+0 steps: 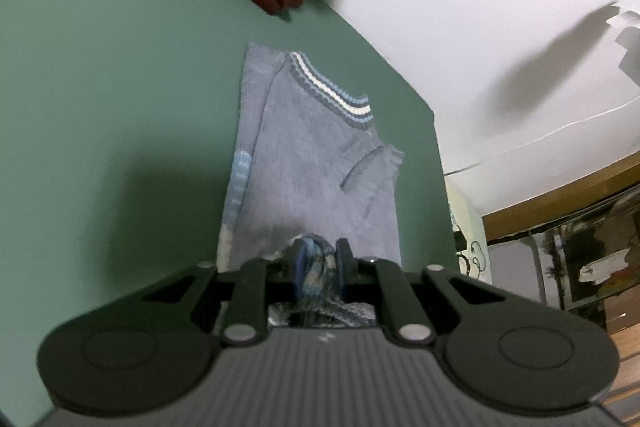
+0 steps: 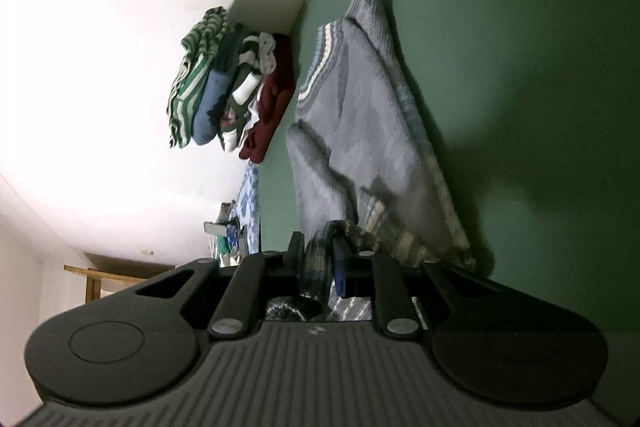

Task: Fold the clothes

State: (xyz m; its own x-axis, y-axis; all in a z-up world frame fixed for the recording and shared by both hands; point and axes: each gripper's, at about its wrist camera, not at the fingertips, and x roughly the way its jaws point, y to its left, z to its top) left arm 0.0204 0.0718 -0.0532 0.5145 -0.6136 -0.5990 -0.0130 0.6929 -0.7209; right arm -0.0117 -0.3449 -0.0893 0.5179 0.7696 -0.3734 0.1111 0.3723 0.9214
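I counted one grey sweater on one green table, one stack of folded clothes, and two grippers: left, right.

light: dim, wall glaring | shadows: heavy on table | edges: fisheye-bent, blurred

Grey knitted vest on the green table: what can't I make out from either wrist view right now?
- Grey knitted vest: its near hem in the left wrist view is hidden behind the left gripper.
- Same hem in the right wrist view: bunched in the right gripper, covered by its body.
- Stack of folded clothes: cut off by the top edge in the left wrist view; the count is unclear.
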